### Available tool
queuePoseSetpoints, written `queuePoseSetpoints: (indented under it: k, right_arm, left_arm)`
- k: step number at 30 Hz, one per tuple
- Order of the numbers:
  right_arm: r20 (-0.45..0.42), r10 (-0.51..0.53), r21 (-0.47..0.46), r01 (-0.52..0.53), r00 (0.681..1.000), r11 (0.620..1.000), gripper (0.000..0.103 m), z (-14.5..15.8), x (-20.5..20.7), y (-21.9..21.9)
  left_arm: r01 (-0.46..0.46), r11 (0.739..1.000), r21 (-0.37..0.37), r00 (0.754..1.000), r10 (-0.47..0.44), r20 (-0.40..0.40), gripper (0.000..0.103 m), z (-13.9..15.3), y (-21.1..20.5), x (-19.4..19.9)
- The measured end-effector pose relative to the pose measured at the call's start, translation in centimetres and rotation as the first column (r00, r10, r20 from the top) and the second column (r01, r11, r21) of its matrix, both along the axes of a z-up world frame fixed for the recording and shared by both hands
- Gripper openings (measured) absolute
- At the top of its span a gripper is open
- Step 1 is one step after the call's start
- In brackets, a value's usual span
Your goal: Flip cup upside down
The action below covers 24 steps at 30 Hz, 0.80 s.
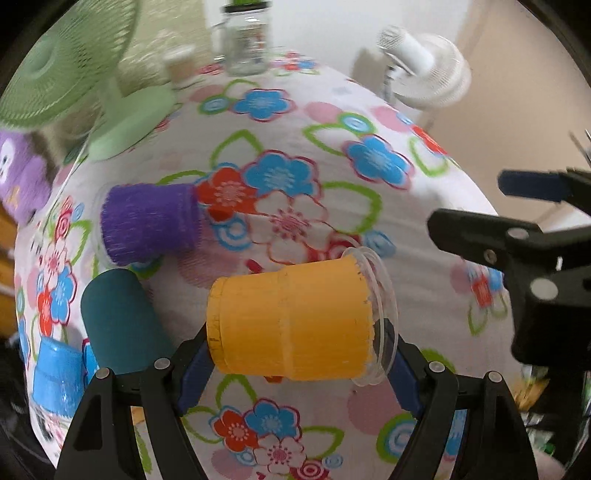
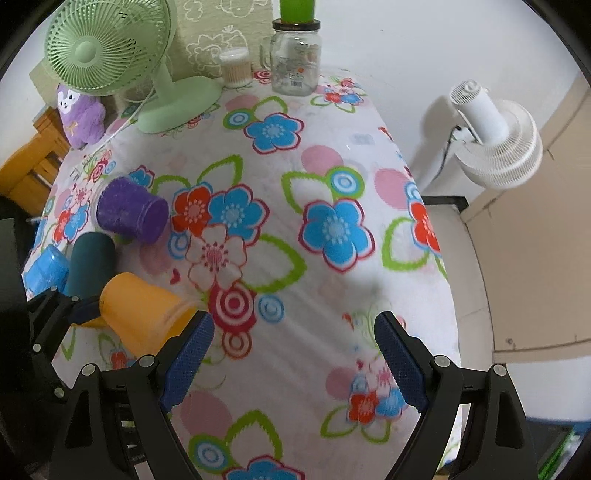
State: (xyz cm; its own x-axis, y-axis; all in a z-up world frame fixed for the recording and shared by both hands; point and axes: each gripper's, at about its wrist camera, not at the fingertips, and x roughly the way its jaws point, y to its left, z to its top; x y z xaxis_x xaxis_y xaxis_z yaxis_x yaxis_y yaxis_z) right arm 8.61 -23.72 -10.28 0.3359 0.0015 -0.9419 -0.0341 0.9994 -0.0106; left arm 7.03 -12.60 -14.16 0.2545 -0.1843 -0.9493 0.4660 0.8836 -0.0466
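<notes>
Left gripper [image 1: 295, 354] is clamping the orange cup [image 1: 291, 321] between its blue pads [image 1: 194, 373], one at the base end, one at the rim end. The cup is lying sideways above the floral cloth [image 1: 332, 206], base to the left, clear rim to the right; whether it is touching the cloth cannot be told. Its inside is not showing.

Right gripper [image 2: 295, 354] is hanging over the cloth with its jaws wide apart, gripping nothing; its left pad [image 2: 188, 358] is sitting just beside the orange cup's rim.

Just left of the orange cup, a teal cup [image 1: 118, 317] is standing mouth down. Beside it a blue cup [image 1: 55, 373] is sitting at the cloth's edge. A purple cup [image 1: 151, 221] is lying on its side farther back, base toward the cloth's middle.

At the far end a glass jar mug [image 2: 293, 61] is standing upright, looking empty, with a dark lid and a green item [image 2: 297, 10] on top. Its printing and barcode label are too small to read. A small tub of swabs [image 2: 234, 66] is standing beside it. A green fan [image 2: 110, 48] and a purple plush [image 2: 79, 114] are at the far left; a white fan [image 2: 495, 136] is standing off the table to the right.
</notes>
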Motion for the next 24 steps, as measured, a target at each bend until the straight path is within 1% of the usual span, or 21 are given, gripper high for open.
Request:
queuePoseSetpoints:
  k: [2,6,8,12,15,17,19,22,24]
  right_arm:
    - [-0.003,-0.022,0.000,0.022,1.000,1.000,0.090,0.0,-1.1,-0.1]
    - [-0.015,-0.061,-0.006,0.061,0.998,0.998,0.090,-0.3,-3.1,-0.3]
    - [-0.021,-0.086,-0.007,0.086,0.996,0.996,0.090,-0.4,-4.1,-0.5]
    - [-0.036,-0.126,-0.008,0.126,0.991,0.992,0.090,-1.0,-5.7,-0.8]
    - [-0.048,-0.146,-0.008,0.146,0.988,0.989,0.090,-1.5,-6.4,-0.9]
    - [-0.056,-0.158,-0.009,0.157,0.986,0.987,0.090,-1.8,-6.9,-1.0]
    - [-0.062,-0.163,-0.018,0.163,0.985,0.987,0.090,-2.1,-7.1,-1.1]
    - [-0.074,-0.174,-0.017,0.173,0.982,0.985,0.090,-2.5,-7.3,-1.2]
    - [-0.074,-0.180,-0.024,0.179,0.981,0.984,0.090,-2.6,-7.3,-1.3]
  left_arm:
    - [0.050,0.999,0.002,0.999,-0.050,0.007,0.083,0.0,-0.5,-1.0]
    - [0.134,0.991,-0.016,0.991,-0.134,0.012,0.083,0.0,-1.5,-2.6]
    - [0.184,0.983,-0.015,0.983,-0.184,0.016,0.083,0.0,-2.0,-3.5]
    - [0.255,0.967,-0.014,0.967,-0.254,0.014,0.083,-0.4,-2.5,-4.7]
    - [0.310,0.951,-0.008,0.951,-0.310,0.008,0.083,-1.0,-2.9,-5.5]
    - [0.343,0.939,-0.016,0.939,-0.343,0.006,0.083,-1.4,-3.1,-5.8]
    - [0.368,0.930,-0.011,0.930,-0.367,0.021,0.083,-1.6,-3.3,-6.0]
    - [0.430,0.903,-0.017,0.902,-0.429,0.040,0.083,-1.6,-3.7,-6.3]
    - [0.453,0.892,-0.007,0.891,-0.452,0.046,0.083,-1.8,-3.8,-6.3]
